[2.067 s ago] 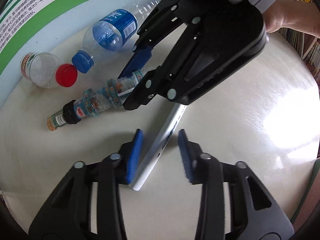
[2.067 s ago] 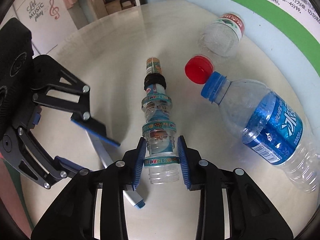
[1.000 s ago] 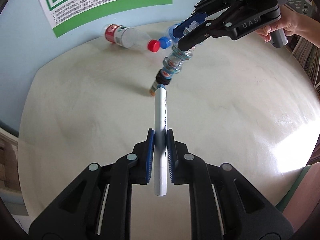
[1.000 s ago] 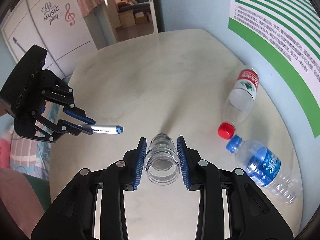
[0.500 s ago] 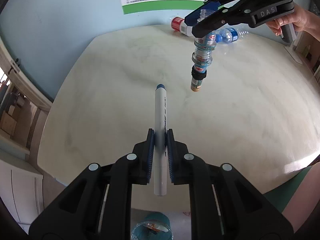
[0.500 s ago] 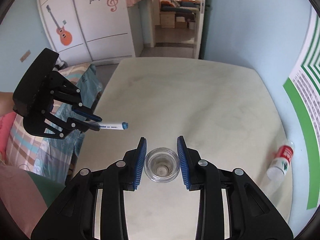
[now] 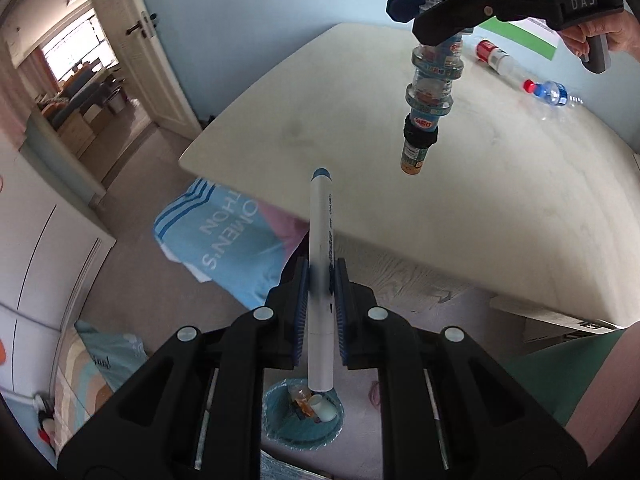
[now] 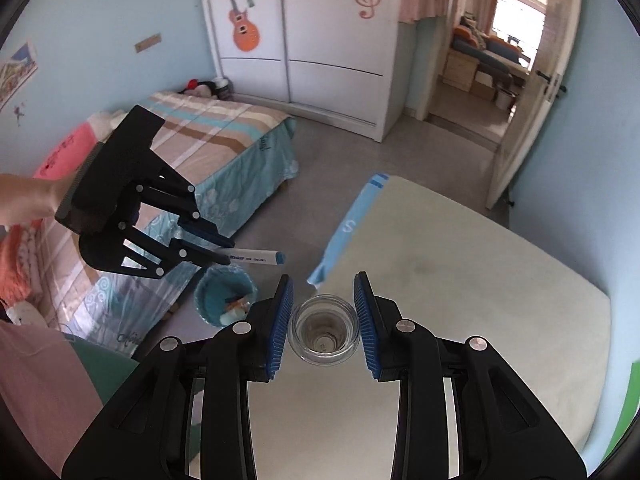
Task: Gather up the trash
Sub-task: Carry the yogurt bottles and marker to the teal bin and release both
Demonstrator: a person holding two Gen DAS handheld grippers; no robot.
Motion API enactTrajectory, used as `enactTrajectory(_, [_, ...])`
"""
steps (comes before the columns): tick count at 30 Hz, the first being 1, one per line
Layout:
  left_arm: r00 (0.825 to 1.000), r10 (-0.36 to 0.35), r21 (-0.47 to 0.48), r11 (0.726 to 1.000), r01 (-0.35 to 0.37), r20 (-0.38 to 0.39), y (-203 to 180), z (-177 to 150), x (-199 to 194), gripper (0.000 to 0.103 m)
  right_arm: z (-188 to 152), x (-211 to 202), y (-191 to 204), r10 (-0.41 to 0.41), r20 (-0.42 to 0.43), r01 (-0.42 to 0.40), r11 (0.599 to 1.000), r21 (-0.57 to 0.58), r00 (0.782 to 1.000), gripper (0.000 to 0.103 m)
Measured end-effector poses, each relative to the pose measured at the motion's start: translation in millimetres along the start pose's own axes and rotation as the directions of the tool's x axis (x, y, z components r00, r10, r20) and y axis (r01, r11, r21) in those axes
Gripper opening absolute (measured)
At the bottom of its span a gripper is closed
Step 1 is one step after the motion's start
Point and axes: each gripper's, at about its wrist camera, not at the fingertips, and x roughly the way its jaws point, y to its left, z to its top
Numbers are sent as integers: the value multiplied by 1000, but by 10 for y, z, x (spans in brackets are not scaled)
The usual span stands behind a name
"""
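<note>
1. Biggest risk imo: the marker (image 7: 320, 248) in the left tool (image 7: 320, 300) sits just past the table (image 7: 500, 208) edge, above the teal bin (image 7: 276, 420) on the floor. Let go off-centre and it bounces out.
2. The right tool (image 8: 323, 320) is clamped on the ridged clear bottle (image 7: 434, 80) by its base, over the table, so it could swing or slip.
3. The marker's white with a blue cap.

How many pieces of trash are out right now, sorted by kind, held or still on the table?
Plastic bottles: 3, the ringed bottle in the right gripper, the red-capped bottle and blue-capped bottle on the table.
Markers: 1, the marker in the left gripper.
Total: 4
</note>
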Motion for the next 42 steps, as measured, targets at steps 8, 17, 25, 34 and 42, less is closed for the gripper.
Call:
enactTrajectory(8, [994, 68, -209, 974, -85, -87, 594, -883, -43, 11, 714, 822, 646, 154, -50, -160, 977, -143, 987, 33])
enactTrajectory(17, [980, 71, -368, 920, -135, -184, 1000, -1769, -41, 11, 1055, 1782, 1480, 299, -150, -325, 923, -204, 942, 33])
enactTrajectory(25, [967, 4, -491, 861, -134, -256, 1240, -2606, 319, 11, 945, 2760, 2048, 374, -251, -422, 889, -177, 893, 33])
enactTrajectory(34, [947, -57, -528, 840, -126, -317, 1361, -3123, 940, 11, 511, 3831, 2423, 385, -362, -453, 883, -123, 849, 33])
enactTrajectory(42, [926, -110, -553, 825, -117, -360, 1449, -3545, 1543, 11, 156, 4499, 2540, 398, -427, -458, 888, -43, 812, 33])
